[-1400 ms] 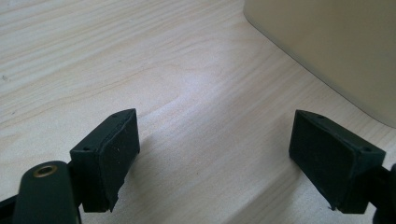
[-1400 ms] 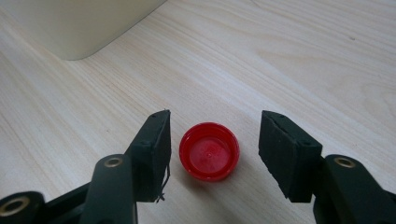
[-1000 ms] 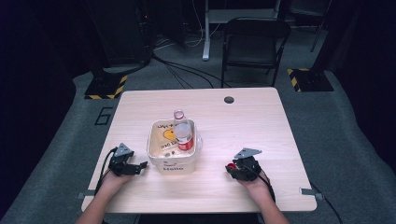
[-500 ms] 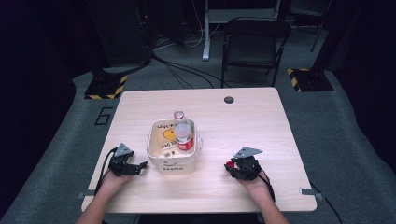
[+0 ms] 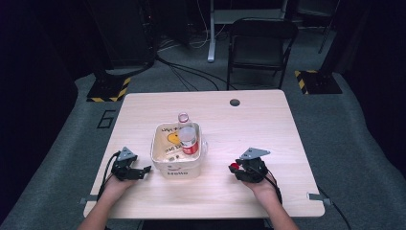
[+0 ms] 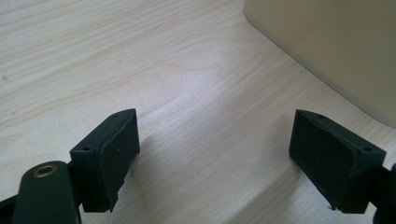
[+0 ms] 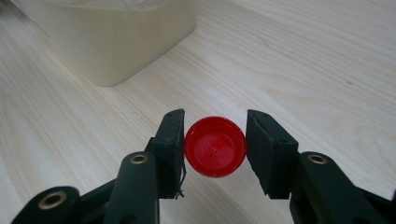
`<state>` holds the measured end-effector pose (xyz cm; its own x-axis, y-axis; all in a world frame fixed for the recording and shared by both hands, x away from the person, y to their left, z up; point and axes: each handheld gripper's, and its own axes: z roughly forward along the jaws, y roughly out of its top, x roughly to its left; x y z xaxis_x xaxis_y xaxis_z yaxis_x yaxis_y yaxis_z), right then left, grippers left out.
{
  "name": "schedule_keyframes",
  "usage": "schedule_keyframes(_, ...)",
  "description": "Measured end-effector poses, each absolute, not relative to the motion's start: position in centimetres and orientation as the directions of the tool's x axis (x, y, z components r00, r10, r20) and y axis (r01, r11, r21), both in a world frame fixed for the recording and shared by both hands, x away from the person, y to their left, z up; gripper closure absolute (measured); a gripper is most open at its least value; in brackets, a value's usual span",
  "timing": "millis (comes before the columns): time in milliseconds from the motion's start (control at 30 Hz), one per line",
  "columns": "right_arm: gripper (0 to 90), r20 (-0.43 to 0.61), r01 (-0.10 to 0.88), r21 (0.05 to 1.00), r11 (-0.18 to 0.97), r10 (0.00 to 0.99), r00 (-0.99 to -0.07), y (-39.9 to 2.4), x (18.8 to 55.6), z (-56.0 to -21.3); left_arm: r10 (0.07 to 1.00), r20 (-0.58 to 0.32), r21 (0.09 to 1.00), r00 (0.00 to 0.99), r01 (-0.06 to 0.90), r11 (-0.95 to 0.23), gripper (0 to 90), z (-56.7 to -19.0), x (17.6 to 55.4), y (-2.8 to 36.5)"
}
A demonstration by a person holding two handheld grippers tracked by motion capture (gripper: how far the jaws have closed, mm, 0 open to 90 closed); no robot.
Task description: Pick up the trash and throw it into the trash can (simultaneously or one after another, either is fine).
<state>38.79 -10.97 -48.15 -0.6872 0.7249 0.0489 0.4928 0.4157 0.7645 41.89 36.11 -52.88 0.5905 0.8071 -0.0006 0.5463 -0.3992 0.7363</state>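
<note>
Right gripper (image 7: 215, 144) clamped on a red cap (image 7: 215, 146), both pads pressed against its rim, flat top facing the camera. Cap held just above the table (image 7: 327, 70), nothing else between the jaws. Seen from the high view, same gripper (image 5: 238, 168) near the table's front edge, off to the right of the tub (image 5: 165, 165) and apart from it, cap (image 5: 233, 166) showing as a small red dot at the jaw tips, pointed toward the tub. Grey three-cornered plate on top, cable trailing back past the hand (image 5: 261, 184).

Left gripper (image 6: 215, 149) wide open, pads well apart, bare wood between them, nothing gripped. Tub wall (image 6: 336, 42) just ahead of the right-hand pad, not touching. In the high view, left gripper (image 5: 143, 170) just left of the tub, tips aimed at its near left corner, hand (image 5: 115, 184) behind it at the table's front edge.

Tub cream-coloured, square with rounded corners, printed lettering on the front wall, a yellow shape on the inside. Inside the tub, a clear bottle (image 5: 187, 136) lying tilted, red label round its middle, open neck resting over the far rim, away from the person. Cap therefore off the bottle, well to the right of the tub.

Behind the tub, toward the table's far edge, a round dark cable hole (image 5: 234, 102). Beyond that, on the grey floor, a black chair (image 5: 261, 45).
</note>
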Motion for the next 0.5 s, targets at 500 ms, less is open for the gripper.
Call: schedule_keyframes(500, 57.1, 0.015, 0.406, 0.802, 0.438, 0.665, -0.747, -9.9, 39.1, -42.7, 0.808, -0.002, 0.735, 0.589, 0.549, -0.398, 16.0, -52.9, 41.9, 36.1)
